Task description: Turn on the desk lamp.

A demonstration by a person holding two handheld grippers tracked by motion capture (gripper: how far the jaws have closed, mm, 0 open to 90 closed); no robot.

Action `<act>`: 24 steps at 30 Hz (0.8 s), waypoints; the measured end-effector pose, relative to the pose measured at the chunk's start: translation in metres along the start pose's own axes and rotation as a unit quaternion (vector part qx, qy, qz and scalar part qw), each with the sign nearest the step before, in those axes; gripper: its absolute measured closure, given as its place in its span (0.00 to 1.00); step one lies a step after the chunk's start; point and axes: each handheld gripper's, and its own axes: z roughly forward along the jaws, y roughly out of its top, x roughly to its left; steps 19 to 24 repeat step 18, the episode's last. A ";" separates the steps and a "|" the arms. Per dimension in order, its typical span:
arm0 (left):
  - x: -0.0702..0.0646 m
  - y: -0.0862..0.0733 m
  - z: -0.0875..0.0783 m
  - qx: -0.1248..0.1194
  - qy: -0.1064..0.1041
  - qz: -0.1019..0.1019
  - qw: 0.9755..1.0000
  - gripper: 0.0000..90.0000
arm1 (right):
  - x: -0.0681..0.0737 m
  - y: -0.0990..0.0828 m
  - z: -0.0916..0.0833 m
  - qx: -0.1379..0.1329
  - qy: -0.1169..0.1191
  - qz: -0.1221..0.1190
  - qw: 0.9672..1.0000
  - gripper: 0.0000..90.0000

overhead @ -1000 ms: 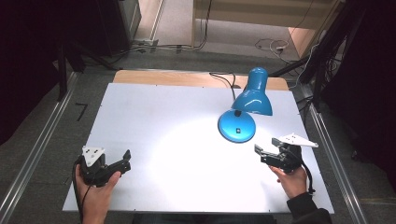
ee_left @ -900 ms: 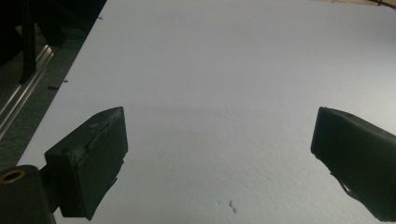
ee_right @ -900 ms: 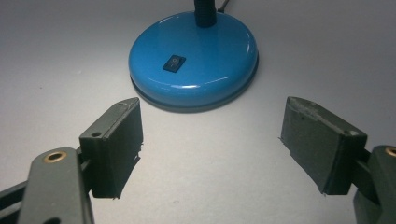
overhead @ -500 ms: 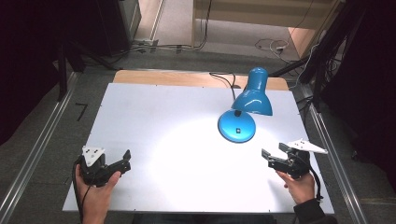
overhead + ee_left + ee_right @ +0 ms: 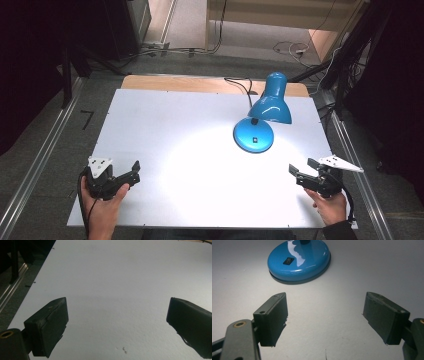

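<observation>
While nothing is gripped yet, the layout is easy to read off the blue lamp, so places below are given from it. Biggest thing: the white table, lit in a round pool spreading from the lamp toward the person. The lamp stands on the table's far right part, upright on its round base, shade tilted down over the base, cord running off the far edge. On the base top sits a small black switch.

Right gripper: near side of the lamp and a bit to its right, apart from it, jaws standing wide with only bare table between them. In the right gripper view the base lies straight ahead and slightly left of the jaw gap, switch facing the camera. Left gripper: well apart from the lamp, far to its left and nearer the person, jaws also spread wide, nothing in them.

Judgement: right hand is clearly the nearer one; any reach for the switch or base goes forward and a touch left. Base is round, so no long axis matters.
</observation>
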 end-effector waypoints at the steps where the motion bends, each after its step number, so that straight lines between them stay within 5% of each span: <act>1: 0.000 0.000 0.000 0.000 0.000 0.000 1.000 0.05 | -0.001 -0.001 -0.002 -0.001 -0.002 -0.001 1.000 0.20; 14: 0.000 0.000 0.000 0.001 0.001 0.000 1.000 0.05 | -0.013 -0.011 -0.016 -0.001 -0.019 0.005 1.000 0.17; 24: -0.001 0.000 0.001 0.001 0.001 0.001 1.000 0.05 | -0.025 -0.016 -0.011 0.013 -0.038 0.010 0.999 0.12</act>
